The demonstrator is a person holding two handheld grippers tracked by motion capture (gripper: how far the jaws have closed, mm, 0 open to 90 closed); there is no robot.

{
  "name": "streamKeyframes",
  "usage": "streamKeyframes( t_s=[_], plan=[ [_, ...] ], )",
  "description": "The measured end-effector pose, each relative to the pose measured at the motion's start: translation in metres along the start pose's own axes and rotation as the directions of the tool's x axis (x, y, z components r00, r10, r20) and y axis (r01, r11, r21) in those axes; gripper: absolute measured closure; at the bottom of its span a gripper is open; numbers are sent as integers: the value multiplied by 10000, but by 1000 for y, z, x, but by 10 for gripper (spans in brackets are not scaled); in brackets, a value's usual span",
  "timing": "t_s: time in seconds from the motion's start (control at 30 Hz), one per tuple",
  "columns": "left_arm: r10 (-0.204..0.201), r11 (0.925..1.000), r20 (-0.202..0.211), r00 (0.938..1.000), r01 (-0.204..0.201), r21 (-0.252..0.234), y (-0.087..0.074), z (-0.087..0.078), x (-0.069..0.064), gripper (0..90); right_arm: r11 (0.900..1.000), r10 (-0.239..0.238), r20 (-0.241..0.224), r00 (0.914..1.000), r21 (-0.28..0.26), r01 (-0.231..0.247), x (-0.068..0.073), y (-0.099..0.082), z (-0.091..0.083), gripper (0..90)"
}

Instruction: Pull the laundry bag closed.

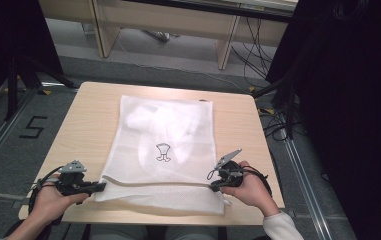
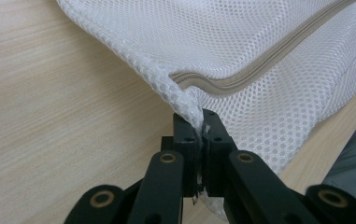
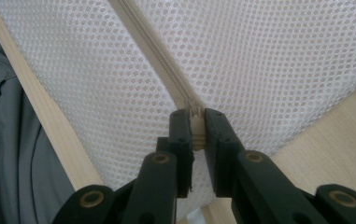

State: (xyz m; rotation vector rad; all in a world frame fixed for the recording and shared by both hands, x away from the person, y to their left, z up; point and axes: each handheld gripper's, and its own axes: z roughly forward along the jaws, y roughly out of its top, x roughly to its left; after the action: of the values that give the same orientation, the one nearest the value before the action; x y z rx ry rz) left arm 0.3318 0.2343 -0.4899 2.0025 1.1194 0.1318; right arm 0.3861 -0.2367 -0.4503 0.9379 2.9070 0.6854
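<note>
Lying flat on the wooden table (image 1: 83,125), the white mesh laundry bag (image 1: 165,145) stretched away from both my grippers, with its zipped end nearest me and a small black drawing (image 1: 163,152) printed around its middle. Something pale and bundled showed faintly through the mesh in the far half.

My left gripper (image 1: 99,187) had its jaws closed tight on the bag's near left corner; in the left gripper view a pinch of mesh (image 2: 192,109) was squeezed between my fingers (image 2: 185,135), and the beige zipper (image 2: 259,63) began just beyond my fingertips and curved away to the right across the cloth. Bare table lay to the left of those fingers.

My right gripper (image 1: 213,187) was clamped just as narrowly at the bag's near right side. In the right gripper view the zipper's slider (image 3: 195,116) sat squeezed between my two fingers (image 3: 217,135), and the closed zipper line (image 3: 152,51) ran on from my fingertips up and to the left. Mesh spread on either side of the fingers, the table's edge showed below it, and grey cloth (image 3: 12,154) lay beyond that edge at the left.

Seen from above, my two hands held the grippers at opposite ends of the bag's near edge, well apart from one another.
</note>
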Motion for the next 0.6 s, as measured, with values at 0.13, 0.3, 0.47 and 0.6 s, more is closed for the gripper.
streamKeyframes(
  t_s=[0.13, 0.3, 0.47, 0.6],
  plan=[
    [9, 10000, 84, 10000, -10, 33, 0, 0, 0, 862, 9999, 106, 1, 9999, 62, -106, 0, -1, -1, 826],
    [-27, 10000, 178, 9998, 26, 64, 0, 0, 1, 862, 9994, 283, 72, 9996, 181, -284, -2, -4, -2, 826],
    [-35, 10000, 178, 9998, 34, 72, 0, 0, 1, 862, 9994, 231, 85, 9997, 243, -233, -5, -6, -3, 826],
    [-76, 10000, 115, 9999, 76, -38, -1, 1, 0, 862, 9993, 246, 146, 9996, 261, -250, -7, -8, -3, 826]
  ],
)
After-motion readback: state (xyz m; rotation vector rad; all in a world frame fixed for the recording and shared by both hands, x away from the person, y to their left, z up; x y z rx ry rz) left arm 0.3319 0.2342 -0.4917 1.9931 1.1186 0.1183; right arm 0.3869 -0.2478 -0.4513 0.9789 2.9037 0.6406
